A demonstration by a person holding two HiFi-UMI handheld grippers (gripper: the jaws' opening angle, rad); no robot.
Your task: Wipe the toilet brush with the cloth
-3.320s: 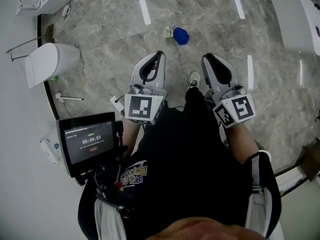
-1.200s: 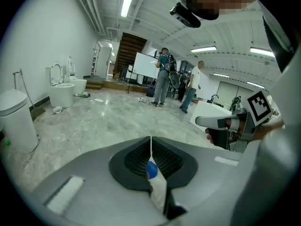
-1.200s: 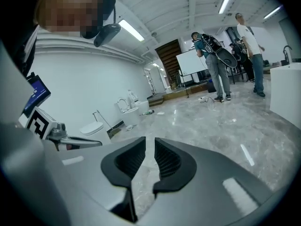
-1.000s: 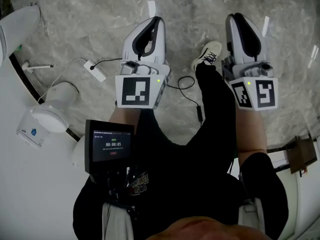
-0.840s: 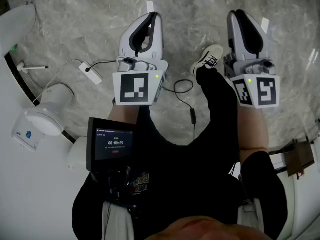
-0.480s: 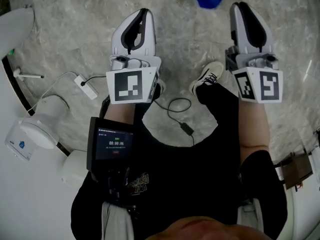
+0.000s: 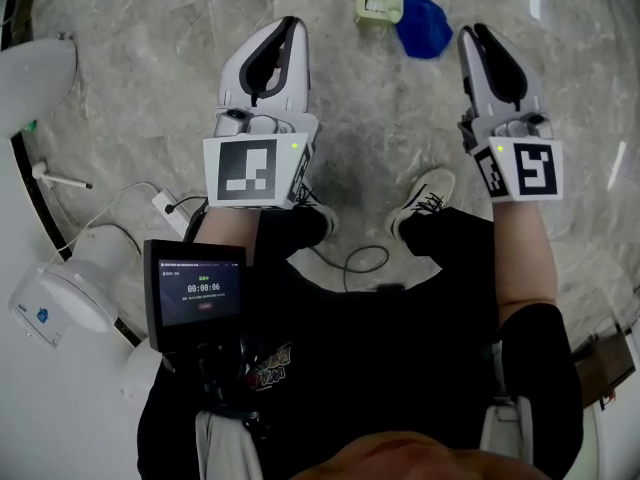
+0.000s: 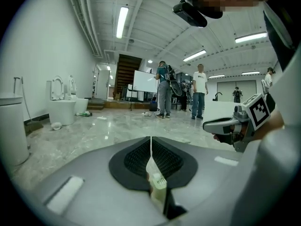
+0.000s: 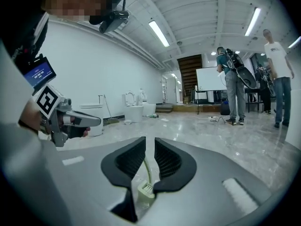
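The blue cloth (image 7: 423, 25) lies crumpled on the marble floor ahead of me. Just left of it stands the pale green and white toilet brush in its holder (image 7: 377, 3). My left gripper (image 7: 290, 23) points forward, left of and short of the brush; in the left gripper view its pads meet, shut on nothing (image 8: 150, 142). My right gripper (image 7: 470, 33) hovers just right of the cloth, above the floor. Its jaws (image 9: 149, 145) stand a narrow gap apart with nothing between them. Neither gripper view shows the cloth or brush.
A white toilet (image 7: 35, 68) and a round white fixture (image 7: 60, 293) stand at the left wall. A power strip with cable (image 7: 165, 206) lies nearby. My shoes (image 7: 425, 193) are below the grippers. A screen (image 7: 195, 293) hangs at my chest. People stand far off (image 8: 164, 88).
The cloth has slid down from the top edge into full view, and the brush holder has appeared beside it. Both grippers have come nearer to them. My feet now stand side by side.
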